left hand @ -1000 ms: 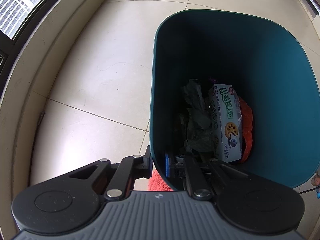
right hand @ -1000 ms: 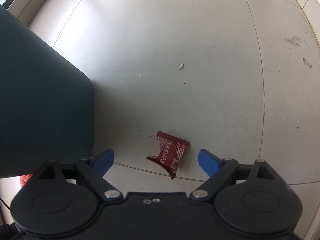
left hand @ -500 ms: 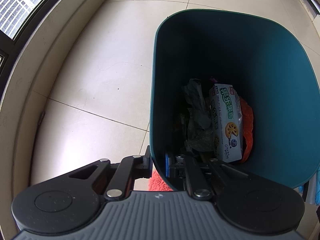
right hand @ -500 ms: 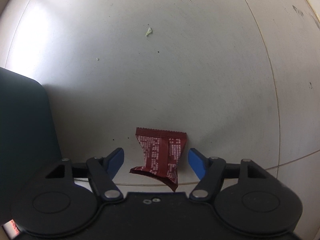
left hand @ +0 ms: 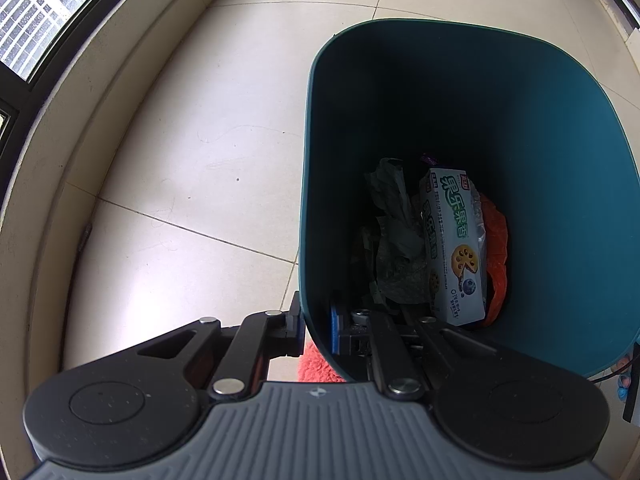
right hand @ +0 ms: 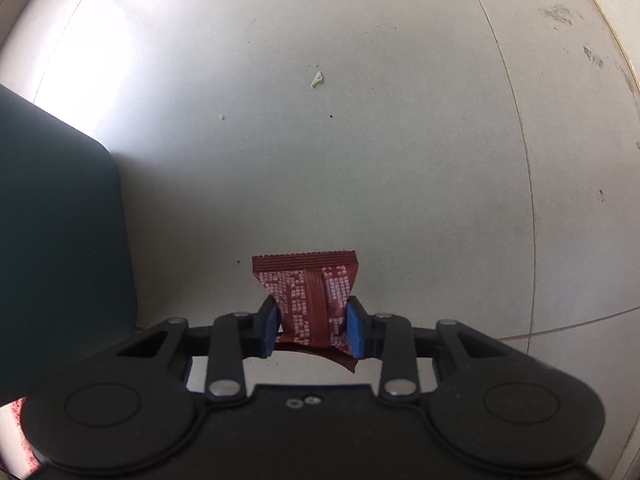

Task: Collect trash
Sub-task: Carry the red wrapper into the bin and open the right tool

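Note:
My left gripper (left hand: 316, 330) is shut on the near rim of a teal trash bin (left hand: 560, 160), one finger outside and one inside. The bin holds a white biscuit box (left hand: 454, 248), crumpled grey plastic (left hand: 396, 240) and an orange wrapper (left hand: 496, 248). My right gripper (right hand: 312, 330) is shut on a dark red snack wrapper (right hand: 308, 292) on the floor; its blue pads (right hand: 354, 330) press both sides. The bin's dark side (right hand: 56, 240) stands at the left of the right wrist view.
Beige floor tiles (left hand: 180, 160) surround the bin. A raised sill and a window (left hand: 48, 12) run along the left. A red fluffy mat (left hand: 316, 368) lies under the bin's near edge. A small pale scrap (right hand: 317, 79) lies on the floor ahead.
My right gripper has moved in over the red wrapper and closed its fingers on it. The left gripper and the bin have not moved.

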Motion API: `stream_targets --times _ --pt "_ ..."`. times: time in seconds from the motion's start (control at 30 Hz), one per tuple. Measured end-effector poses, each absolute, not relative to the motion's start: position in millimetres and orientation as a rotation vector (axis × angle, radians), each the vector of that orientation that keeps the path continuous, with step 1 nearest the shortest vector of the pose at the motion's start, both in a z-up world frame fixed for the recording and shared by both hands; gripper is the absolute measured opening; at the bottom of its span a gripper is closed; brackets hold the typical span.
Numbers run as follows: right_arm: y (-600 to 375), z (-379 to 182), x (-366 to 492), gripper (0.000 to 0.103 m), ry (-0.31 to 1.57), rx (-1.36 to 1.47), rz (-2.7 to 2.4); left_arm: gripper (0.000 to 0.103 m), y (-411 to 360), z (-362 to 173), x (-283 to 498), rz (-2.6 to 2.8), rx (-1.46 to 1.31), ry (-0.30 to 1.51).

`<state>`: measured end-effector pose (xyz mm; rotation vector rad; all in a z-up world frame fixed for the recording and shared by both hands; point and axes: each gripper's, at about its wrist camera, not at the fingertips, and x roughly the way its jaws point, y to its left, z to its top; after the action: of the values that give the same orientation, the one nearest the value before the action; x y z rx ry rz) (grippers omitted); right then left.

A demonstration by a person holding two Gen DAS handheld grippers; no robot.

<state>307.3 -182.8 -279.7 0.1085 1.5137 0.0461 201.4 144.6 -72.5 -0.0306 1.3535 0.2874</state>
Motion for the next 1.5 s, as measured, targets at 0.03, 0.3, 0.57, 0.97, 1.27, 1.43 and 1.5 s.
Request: stream_targets --times 0.03,0.3,0.57,0.97,1.27,1.43,1.5 --pt "-181.2 -268.6 308.4 0.032 1.504 0.097 0.059 0.011 144.4 -72.6 201.3 0.288 -0.029 1.352" --pt "-165.6 -178.2 291.0 0.031 1.395 -0.025 0.177 0.011 143.2 -72.7 200.5 0.292 -0.024 1.345" --pt "-155.2 -82.2 261.5 0.031 1.248 -0.051 0.312 0.011 142.7 -72.9 200.1 0.29 -0.029 1.346" --pt "-106.8 7.0 244.8 0.031 1.094 -0.089 0.537 0.011 147.8 -70.8 200.1 0.275 -0.047 1.348" --pt "-23.7 -42.2 276.3 0.031 1.176 -0.148 0.586 0.011 149.5 -68.9 199.1 0.259 -0.055 1.346" --pt "0.3 -74.2 280.4 0.031 1.224 -0.185 0.586 0.011 151.8 -67.4 198.4 0.247 -0.064 1.343" --pt "3.5 -82.1 283.4 0.031 1.234 -0.202 0.579 0.011 152.5 -66.8 198.2 0.243 -0.065 1.343"
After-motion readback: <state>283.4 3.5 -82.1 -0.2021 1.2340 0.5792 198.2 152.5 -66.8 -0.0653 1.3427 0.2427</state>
